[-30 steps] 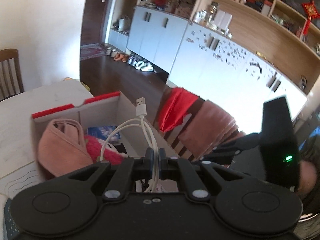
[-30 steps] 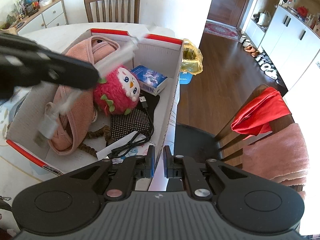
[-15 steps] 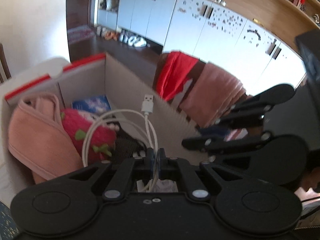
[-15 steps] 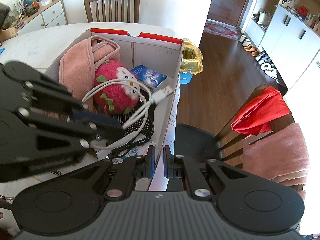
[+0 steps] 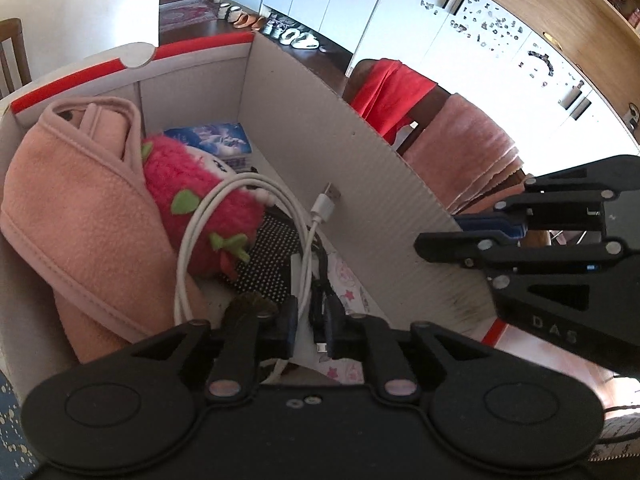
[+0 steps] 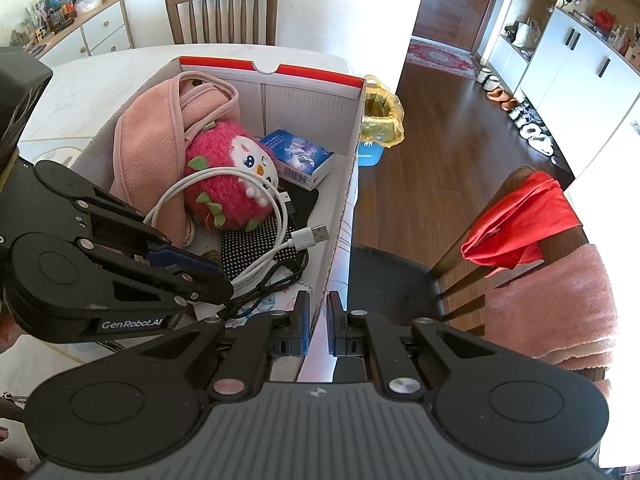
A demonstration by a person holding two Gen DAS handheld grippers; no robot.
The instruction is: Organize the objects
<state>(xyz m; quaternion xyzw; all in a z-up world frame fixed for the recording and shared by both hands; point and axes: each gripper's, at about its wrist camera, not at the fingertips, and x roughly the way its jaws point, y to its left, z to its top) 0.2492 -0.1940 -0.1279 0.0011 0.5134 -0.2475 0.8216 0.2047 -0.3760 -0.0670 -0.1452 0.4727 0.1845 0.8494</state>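
Note:
A white USB cable (image 5: 240, 178) (image 6: 306, 237) lies coiled in the red-rimmed cardboard box (image 6: 312, 96) (image 5: 340, 168), draped over a red plush toy (image 6: 228, 196) (image 5: 216, 208). My left gripper (image 5: 311, 324) (image 6: 224, 276) sits low inside the box. It is slightly open, with the cable's near strands running loose between its fingers. My right gripper (image 6: 318, 320) (image 5: 448, 232) is shut on the box's right wall, one finger inside and one outside. Also in the box are a pink fleece wrap (image 6: 148, 140), a blue packet (image 6: 298, 156), a black dotted pouch (image 6: 248, 248) and a black cable (image 6: 280, 280).
The box stands on a pale table (image 6: 88, 84) by its right edge. Right of it is a chair draped with a red cloth (image 6: 516, 220) and a pink towel (image 6: 560, 300). A bin with a yellow bag (image 6: 380, 116) sits behind the box, and a wooden chair (image 6: 222, 12) stands behind the table.
The left gripper came down into the box with the white cable. Its fingers have parted and the cable now rests on the plush toy. The right gripper has not moved.

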